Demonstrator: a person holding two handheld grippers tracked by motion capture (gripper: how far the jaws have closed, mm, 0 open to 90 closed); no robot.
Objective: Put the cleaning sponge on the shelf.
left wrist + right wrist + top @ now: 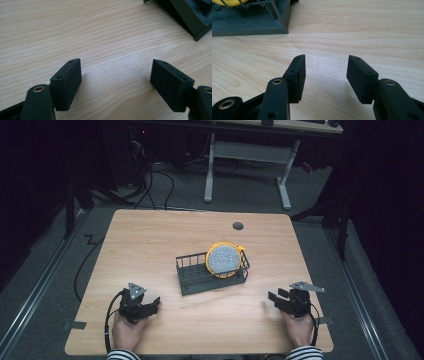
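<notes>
Dish rack: the dark wire dish rack [200,277] sits at the centre of the high view on the wooden counter [150,240], well apart from both hands.
Plate: a yellow-rimmed, speckled grey plate [223,259] stands on edge in the rack's right end.
Left hand-held gripper: the left hand-held gripper [152,304] is at lower left, low over the counter, jaws spread wide, bare wood between them in its own view [116,75].
Right hand-held gripper: the right hand-held gripper [274,299] is at lower right, jaws parted and gripping nothing [326,72]; the rack's corner [249,22] shows at that view's upper left.
</notes>
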